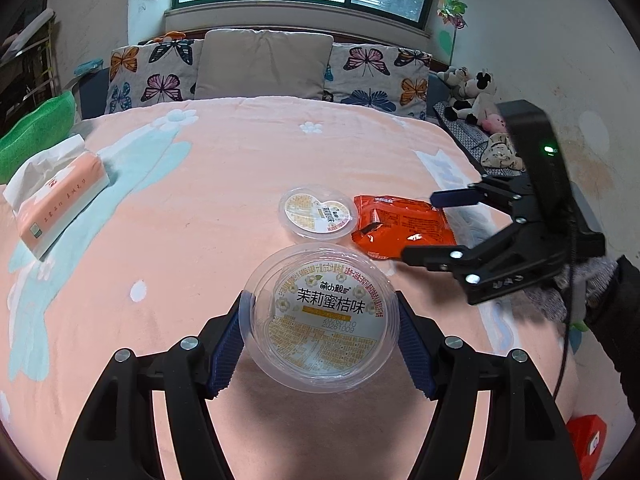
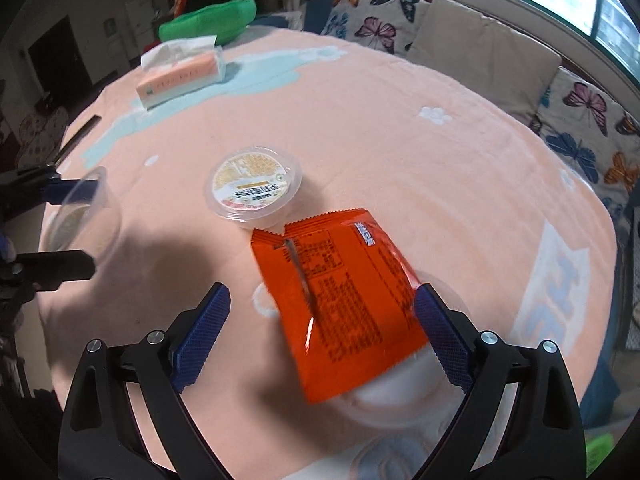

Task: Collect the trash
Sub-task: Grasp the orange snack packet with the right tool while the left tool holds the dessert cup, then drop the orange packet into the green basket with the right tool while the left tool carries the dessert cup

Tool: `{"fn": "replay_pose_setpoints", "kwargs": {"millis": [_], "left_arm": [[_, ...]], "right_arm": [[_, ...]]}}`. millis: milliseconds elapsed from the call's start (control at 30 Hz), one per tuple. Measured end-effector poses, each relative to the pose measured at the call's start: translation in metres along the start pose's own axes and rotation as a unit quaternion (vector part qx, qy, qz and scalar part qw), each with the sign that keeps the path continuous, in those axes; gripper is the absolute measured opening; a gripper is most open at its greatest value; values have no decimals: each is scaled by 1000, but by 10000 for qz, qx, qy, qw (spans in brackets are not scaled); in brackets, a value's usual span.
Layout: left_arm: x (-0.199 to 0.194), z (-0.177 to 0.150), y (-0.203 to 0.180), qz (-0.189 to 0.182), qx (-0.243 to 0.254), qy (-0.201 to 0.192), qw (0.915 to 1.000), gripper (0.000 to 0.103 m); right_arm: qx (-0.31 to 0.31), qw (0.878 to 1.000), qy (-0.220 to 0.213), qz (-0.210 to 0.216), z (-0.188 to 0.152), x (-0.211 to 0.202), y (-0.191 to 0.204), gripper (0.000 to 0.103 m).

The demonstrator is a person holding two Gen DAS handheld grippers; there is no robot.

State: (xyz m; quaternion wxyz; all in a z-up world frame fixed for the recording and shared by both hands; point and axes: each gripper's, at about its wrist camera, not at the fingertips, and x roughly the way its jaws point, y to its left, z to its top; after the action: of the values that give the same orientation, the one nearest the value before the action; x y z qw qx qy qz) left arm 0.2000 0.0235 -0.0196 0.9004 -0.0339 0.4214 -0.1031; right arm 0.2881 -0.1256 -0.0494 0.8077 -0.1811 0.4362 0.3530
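While the left gripper (image 1: pixel 324 320) hangs over the bed (image 1: pixel 224 184), its blue ribbed pads (image 1: pixel 226 344) press on both sides of a clear plastic jelly cup (image 1: pixel 322 316), lifted off the peach blanket. Printed lid faces the camera; yellow-and-white label, Chinese characters, date digits. From the right wrist view the same cup (image 2: pixel 80 220) shows at the left edge, tilted, pinched between dark jaws.

Second jelly cup (image 1: pixel 318 213), smaller in view, sits on the blanket beyond the held one, lid up. Just right of it, touching or nearly so, lies an orange snack wrapper (image 1: pixel 394 224), flat, torn notch along one edge.

Right gripper (image 2: pixel 320 336): jaws spread wide, nothing pinched. Wrapper (image 2: pixel 340 300) lies between the pads; right-hand pad (image 2: pixel 442 336) at the wrapper's edge, cannot tell if it touches. Left-hand pad stands well clear. In the left wrist view this gripper (image 1: pixel 424 226) reaches in from the right, one finger on each side of the wrapper's near corner; a sleeve (image 1: pixel 624 320) shows behind it.

Tissue pack (image 1: pixel 60 200), peach and white, sits far left on the blanket, a tissue pulled up. Green cushion (image 1: pixel 36 136) beyond it. Butterfly-print pillows (image 1: pixel 372 76) and a plain beige pillow (image 1: pixel 264 64) line the headboard under the window. Plush toys (image 1: pixel 472 96) heaped at right.
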Motion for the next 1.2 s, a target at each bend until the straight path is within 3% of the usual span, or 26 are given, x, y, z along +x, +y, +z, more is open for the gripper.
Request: {"fn": "replay_pose_setpoints", "kwargs": {"millis": [400, 733, 967, 1200], "left_arm": [[11, 2, 5, -43, -71, 86, 9999, 66], [15, 2, 7, -58, -95, 132, 9999, 66], [15, 0, 6, -62, -112, 125, 9998, 66], [7, -2, 4, -83, -111, 48, 9999, 66]], "right_arm": [[-199, 9995, 232, 65, 9, 30, -9, 93], [20, 9999, 95, 141, 8, 24, -11, 93], [113, 9999, 45, -81, 6, 22, -11, 73], [182, 9993, -247, -234, 1, 1, -5, 70]]}}
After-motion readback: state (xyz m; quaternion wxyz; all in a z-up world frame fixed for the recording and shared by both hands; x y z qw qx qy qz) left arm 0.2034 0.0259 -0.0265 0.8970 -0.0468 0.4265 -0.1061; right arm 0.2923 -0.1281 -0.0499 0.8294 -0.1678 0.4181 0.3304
